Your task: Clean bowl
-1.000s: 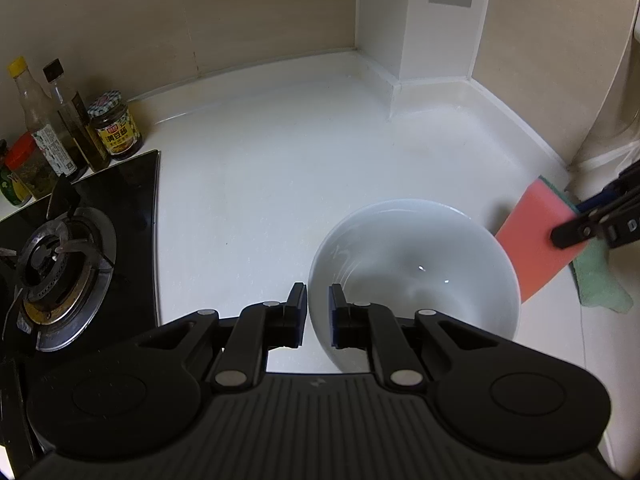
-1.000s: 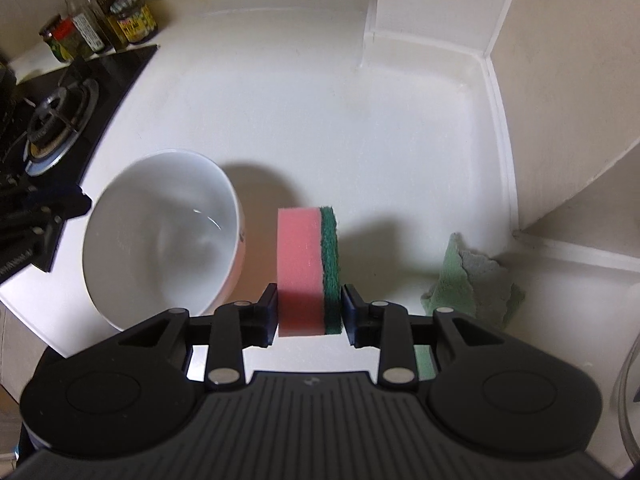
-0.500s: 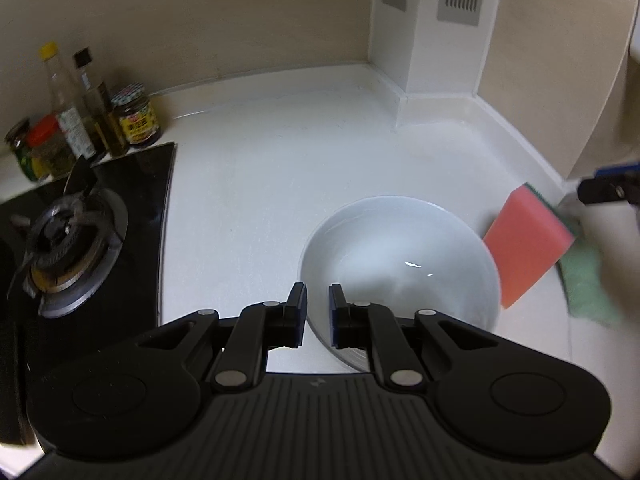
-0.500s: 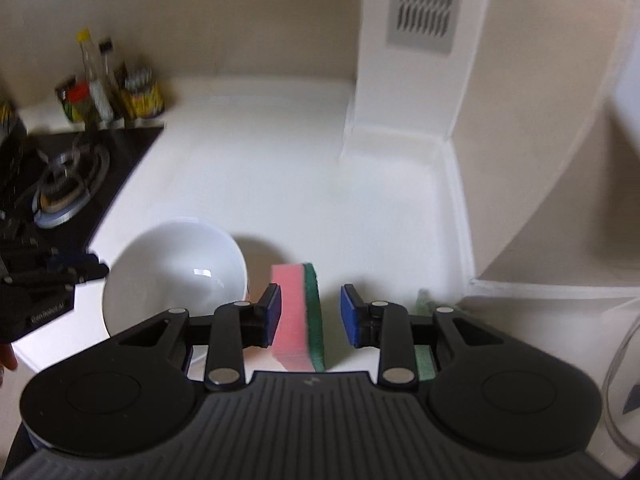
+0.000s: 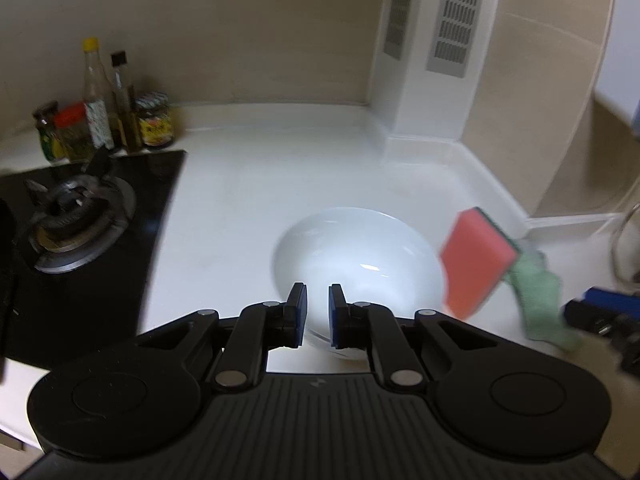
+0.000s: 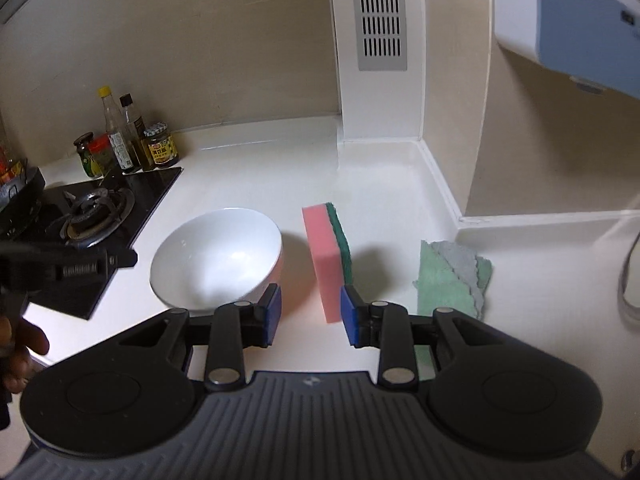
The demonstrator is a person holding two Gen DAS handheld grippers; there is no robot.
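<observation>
Bowl (image 6: 218,256) is white and stands upright on the white counter (image 6: 248,168), left of centre in the right wrist view and just right of the black gas stove (image 6: 96,208). Its inside looks bare and smooth, with one small glint of light; I see no food and no foam in it, but whether it is wet I cannot tell.

The left claw (image 5: 317,300) is narrow, with a small gap between the blue pads, and nothing is pressed between them. In its own view the near rim of the bowl shows just beyond the gap. In the right wrist view this claw comes in from the left edge, and its tip is near the bowl but apart from it.

The right claw (image 6: 310,308) stands wide and holds nothing. The pink and green sponge (image 6: 324,264) stands on its narrow edge on the counter, just beyond the pads and close to the right one, between the bowl and a crumpled green cloth (image 6: 448,276).

As I judge it, no wiping is going on at this moment, because neither claw grips anything. The bowl looks clean, so the scrubbing may be done, with only the rinsing or the drying with the cloth left, but the pictures do not prove this
</observation>
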